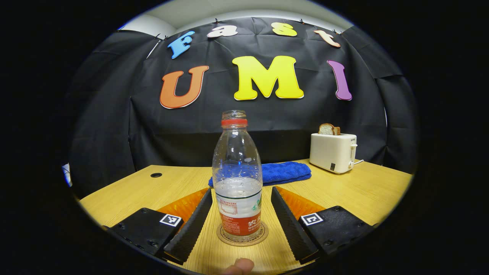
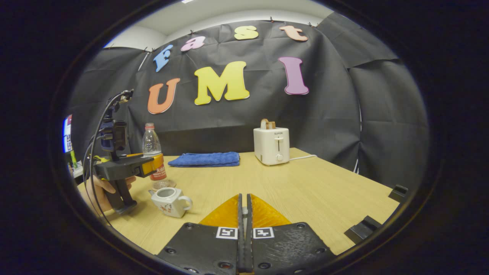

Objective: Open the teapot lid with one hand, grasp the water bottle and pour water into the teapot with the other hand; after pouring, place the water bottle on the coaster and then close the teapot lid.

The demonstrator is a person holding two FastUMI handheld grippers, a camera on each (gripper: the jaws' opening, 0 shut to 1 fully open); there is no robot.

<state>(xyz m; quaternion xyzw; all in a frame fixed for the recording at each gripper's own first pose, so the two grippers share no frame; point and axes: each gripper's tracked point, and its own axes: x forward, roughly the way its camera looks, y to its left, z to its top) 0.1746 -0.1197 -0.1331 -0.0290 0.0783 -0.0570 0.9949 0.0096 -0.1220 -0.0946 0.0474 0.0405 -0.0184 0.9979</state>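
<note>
A: Left tool (image 1: 242, 214)?
B: Fingers apart, either side of the water bottle (image 1: 237, 179), not touching; the bottle is upright on the coaster (image 1: 242, 237).
A: Right tool (image 2: 244, 214)?
B: Fingers together. Teapot (image 2: 170, 201) lidless on the table (image 2: 305, 183).

An uncapped, partly filled clear water bottle (image 1: 237, 179) with a red label stands upright on a round coaster (image 1: 242, 236), while the small white teapot (image 2: 170, 201) sits lidless nearby on the table.
</note>
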